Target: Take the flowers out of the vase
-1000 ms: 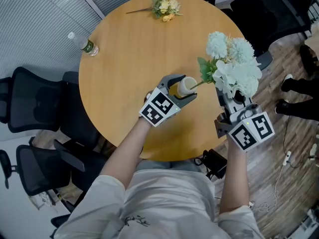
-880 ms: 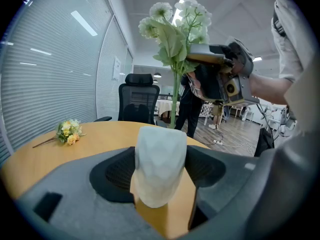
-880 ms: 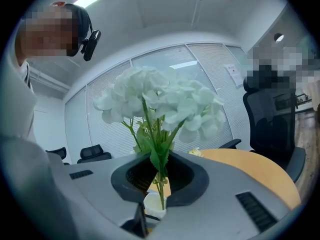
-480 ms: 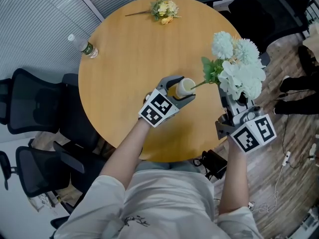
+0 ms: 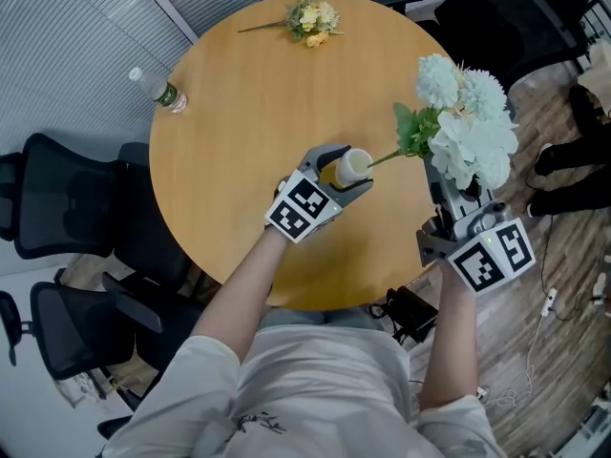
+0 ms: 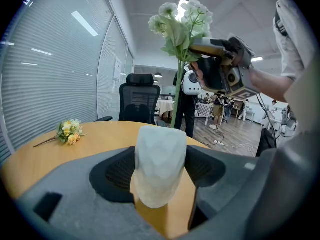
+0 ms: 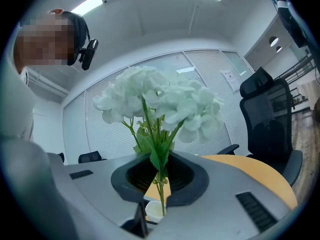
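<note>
Flowers (image 5: 470,122), the white bunch, are up past the right edge of the table (image 5: 239,122), thin stems pinched in my right gripper (image 7: 161,186), while my left gripper (image 5: 342,172) is clamped round the little white vase (image 6: 160,169) standing on it. Mostly done I'd say: a yellow posy (image 5: 315,14) lies on the far side already, and this stem's tip sits right at the vase mouth, can't honestly tell if it's clear, so what's left is lifting free and laying it down. Nothing readable anywhere, just square markers on my grippers and a bottle (image 5: 160,87) label too tiny to read.
</note>
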`<state>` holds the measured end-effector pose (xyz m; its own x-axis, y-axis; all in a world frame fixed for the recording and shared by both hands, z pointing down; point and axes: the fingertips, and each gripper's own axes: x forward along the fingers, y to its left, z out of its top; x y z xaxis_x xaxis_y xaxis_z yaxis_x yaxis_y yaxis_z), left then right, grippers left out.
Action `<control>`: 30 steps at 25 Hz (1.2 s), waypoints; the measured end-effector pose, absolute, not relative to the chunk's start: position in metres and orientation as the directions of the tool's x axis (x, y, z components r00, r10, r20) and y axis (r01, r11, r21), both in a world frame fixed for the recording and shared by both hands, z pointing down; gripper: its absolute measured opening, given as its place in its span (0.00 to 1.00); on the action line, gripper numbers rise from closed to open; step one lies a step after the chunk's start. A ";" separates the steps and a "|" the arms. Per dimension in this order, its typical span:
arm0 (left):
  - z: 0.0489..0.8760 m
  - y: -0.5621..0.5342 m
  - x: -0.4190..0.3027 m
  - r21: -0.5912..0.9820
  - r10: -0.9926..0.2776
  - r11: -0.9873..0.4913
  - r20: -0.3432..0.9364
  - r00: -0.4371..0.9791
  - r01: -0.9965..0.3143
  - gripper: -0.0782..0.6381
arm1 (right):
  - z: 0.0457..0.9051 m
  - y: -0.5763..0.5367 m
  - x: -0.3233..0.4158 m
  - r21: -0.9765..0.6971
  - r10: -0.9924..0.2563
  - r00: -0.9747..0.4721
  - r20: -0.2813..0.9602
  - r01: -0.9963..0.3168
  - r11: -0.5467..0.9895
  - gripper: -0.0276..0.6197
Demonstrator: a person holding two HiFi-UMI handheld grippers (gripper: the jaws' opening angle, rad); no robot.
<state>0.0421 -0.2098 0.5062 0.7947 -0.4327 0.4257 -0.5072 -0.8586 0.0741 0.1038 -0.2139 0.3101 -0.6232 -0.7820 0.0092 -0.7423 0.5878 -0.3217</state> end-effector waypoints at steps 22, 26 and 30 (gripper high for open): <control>0.507 -0.218 0.045 0.085 -0.443 -0.850 0.422 0.791 -0.520 0.54 | 0.354 -0.194 0.122 -0.327 -0.790 -0.603 0.109 -0.772 0.545 0.11; 0.507 -0.209 0.039 0.082 -0.445 -0.850 0.420 0.791 -0.521 0.54 | 0.366 -0.175 0.117 -0.334 -0.789 -0.602 0.121 -0.773 0.539 0.11; 0.506 -0.209 0.039 0.084 -0.449 -0.847 0.413 0.792 -0.524 0.55 | 0.372 -0.171 0.118 -0.342 -0.786 -0.603 0.136 -0.773 0.534 0.11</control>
